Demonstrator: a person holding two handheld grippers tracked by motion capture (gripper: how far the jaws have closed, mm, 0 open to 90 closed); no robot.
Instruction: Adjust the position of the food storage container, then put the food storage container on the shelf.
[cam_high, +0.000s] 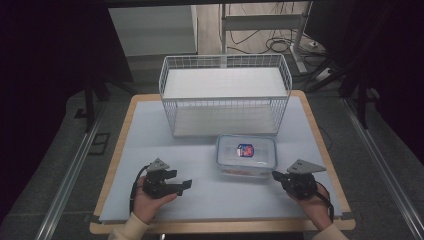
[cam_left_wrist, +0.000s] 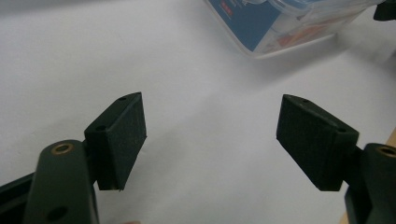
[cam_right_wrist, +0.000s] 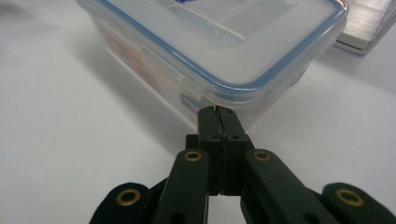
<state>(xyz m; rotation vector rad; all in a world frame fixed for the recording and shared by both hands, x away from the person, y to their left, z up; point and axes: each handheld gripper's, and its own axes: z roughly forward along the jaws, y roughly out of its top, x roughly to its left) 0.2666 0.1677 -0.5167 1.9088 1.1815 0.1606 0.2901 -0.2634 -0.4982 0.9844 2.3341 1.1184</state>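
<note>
A clear plastic food container (cam_high: 246, 155) with a blue-rimmed lid and a red and blue label sits on the white table cover, just in front of a white wire basket (cam_high: 225, 95). My left gripper (cam_high: 184, 186) rests low on the table to the container's left, jaws wide open with nothing between them; its pads (cam_left_wrist: 122, 140) frame bare table, and the container (cam_left_wrist: 280, 23) lies beyond. My right gripper (cam_high: 276, 176) is shut, its tip (cam_right_wrist: 217, 116) at the container's near right corner (cam_right_wrist: 219, 56). I cannot tell whether it touches.
The wire basket stands at the back middle of the table (cam_high: 150, 150), with bare cover either side. The wooden table edge (cam_high: 320, 130) runs along the right. Cables and a metal stand (cam_high: 300, 50) lie on the floor beyond.
</note>
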